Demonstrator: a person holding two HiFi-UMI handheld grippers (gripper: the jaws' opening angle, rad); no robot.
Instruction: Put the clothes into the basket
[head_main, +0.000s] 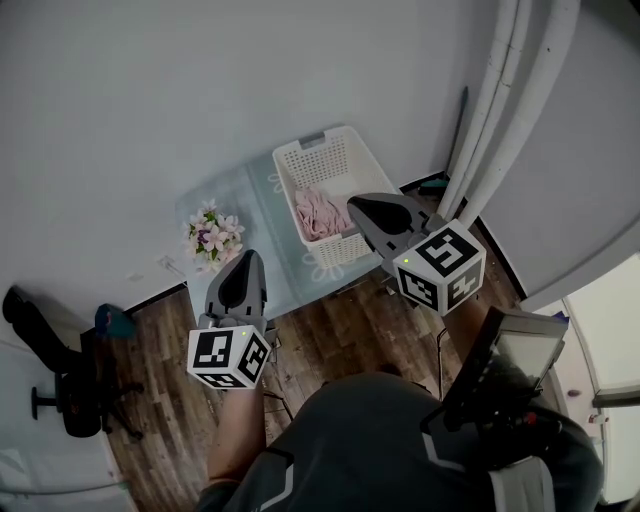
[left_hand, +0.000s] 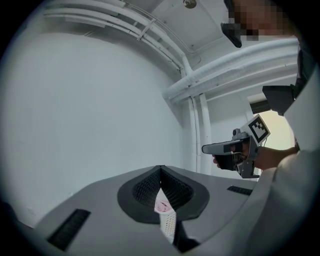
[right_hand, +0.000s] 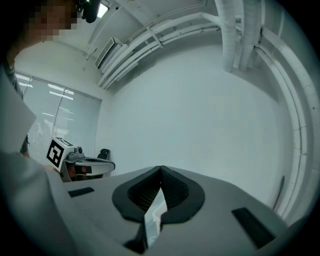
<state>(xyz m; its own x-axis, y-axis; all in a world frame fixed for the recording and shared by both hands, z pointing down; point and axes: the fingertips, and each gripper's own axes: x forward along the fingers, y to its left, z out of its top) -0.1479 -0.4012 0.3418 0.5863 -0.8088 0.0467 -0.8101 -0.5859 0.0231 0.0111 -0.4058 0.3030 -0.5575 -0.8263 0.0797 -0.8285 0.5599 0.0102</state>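
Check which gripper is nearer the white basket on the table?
Right. In the head view the right gripper overlaps the basket's right edge. The left gripper sits off to its lower left, clear of it, closer to the flowers.

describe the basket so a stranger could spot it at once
Find the glass table by the grey wall. On its right side stands the basket, with pink clothes lying in it. It is white with rows of small holes, unlike the bunch of flowers to its left.
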